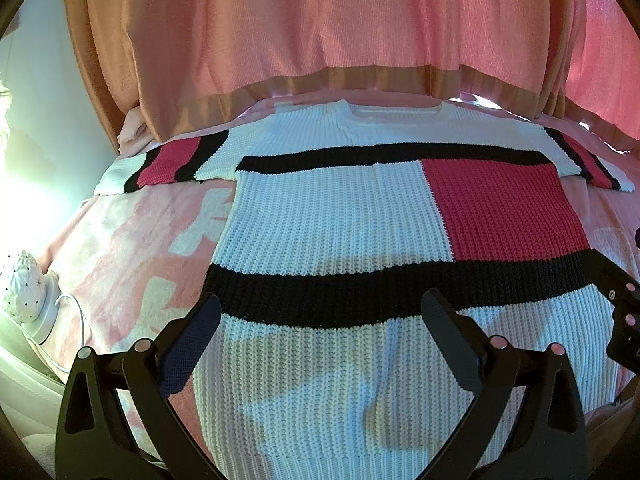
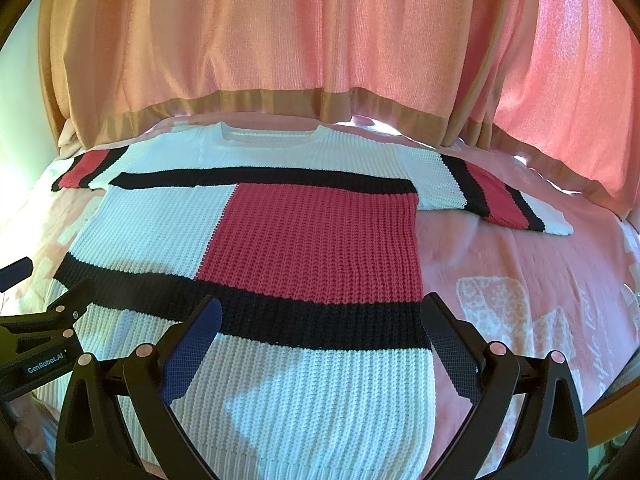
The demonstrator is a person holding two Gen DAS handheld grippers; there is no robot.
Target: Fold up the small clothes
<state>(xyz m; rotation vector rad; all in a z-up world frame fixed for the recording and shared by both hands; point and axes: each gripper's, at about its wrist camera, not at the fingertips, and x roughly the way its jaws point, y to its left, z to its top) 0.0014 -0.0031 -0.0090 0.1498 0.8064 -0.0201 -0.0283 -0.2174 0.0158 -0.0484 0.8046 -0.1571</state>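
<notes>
Knit sweater lies flat and face up on a pink patterned bedspread, neck toward the pink curtain, both sleeves spread sideways; white with black bands and a red block. Its hem is cut off at the bottom of both views, behind the gripper frames. Left gripper hovers over the sweater's lower white part, jaws wide, holding nothing; right gripper hovers over the black band by the sweater's right edge, jaws wide, also holding nothing. Only the left view shows a white dotted lamp with cord left of the sweater, partly washed out by glare. Only the right view shows the right sleeve's full cuff; left sleeve end there is cut short.
</notes>
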